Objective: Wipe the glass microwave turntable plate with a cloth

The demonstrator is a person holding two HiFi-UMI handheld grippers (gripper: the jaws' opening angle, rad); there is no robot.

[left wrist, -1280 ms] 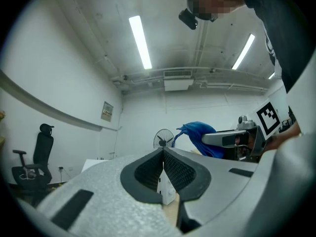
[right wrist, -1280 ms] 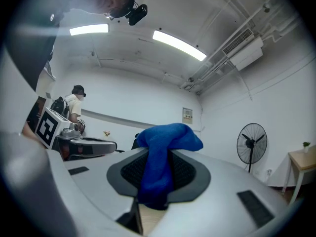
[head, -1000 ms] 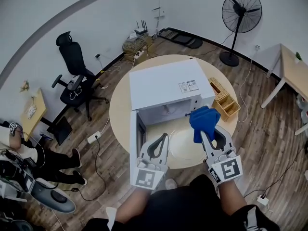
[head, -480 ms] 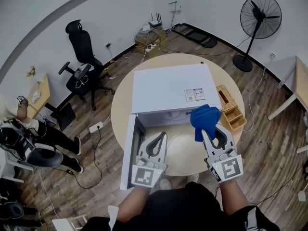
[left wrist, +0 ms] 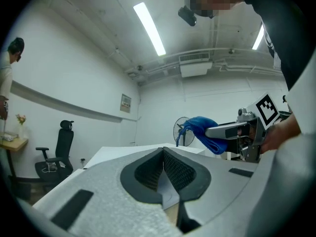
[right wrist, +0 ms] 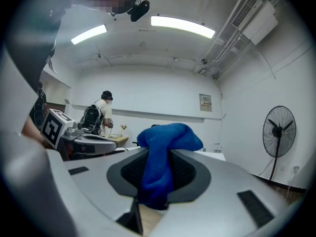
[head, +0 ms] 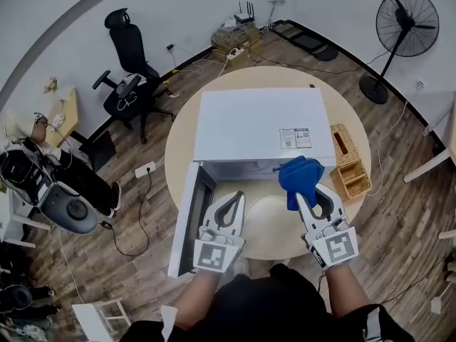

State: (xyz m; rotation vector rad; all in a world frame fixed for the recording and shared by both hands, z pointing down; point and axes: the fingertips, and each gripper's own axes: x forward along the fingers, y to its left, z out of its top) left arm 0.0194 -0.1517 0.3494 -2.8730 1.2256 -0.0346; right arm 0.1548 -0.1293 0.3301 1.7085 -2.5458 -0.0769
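Note:
The glass turntable plate (head: pixel 273 218) lies flat on the round table, in front of the open white microwave (head: pixel 260 123). My left gripper (head: pixel 236 195) hovers over the plate's left edge, shut with nothing in it (left wrist: pixel 163 151). My right gripper (head: pixel 301 194) is over the plate's right edge, shut on a blue cloth (head: pixel 300 177). The cloth (right wrist: pixel 162 154) bunches above the jaws and hangs down between them. Seen from the left gripper view, the cloth (left wrist: pixel 201 132) sticks out of the right gripper (left wrist: pixel 232 131). Both grippers are raised off the plate.
The microwave door (head: pixel 187 216) hangs open to the left of my left gripper. A wicker basket (head: pixel 349 164) stands on the table (head: pixel 178 155) at the right. On the floor are an office chair (head: pixel 132 55) and a fan (head: pixel 407 30). A person (head: pixel 39 173) sits far left.
The head view has swung, so the microwave and table sit further right and lower. Both grippers keep their places over the plate, and the cloth stays gripped.

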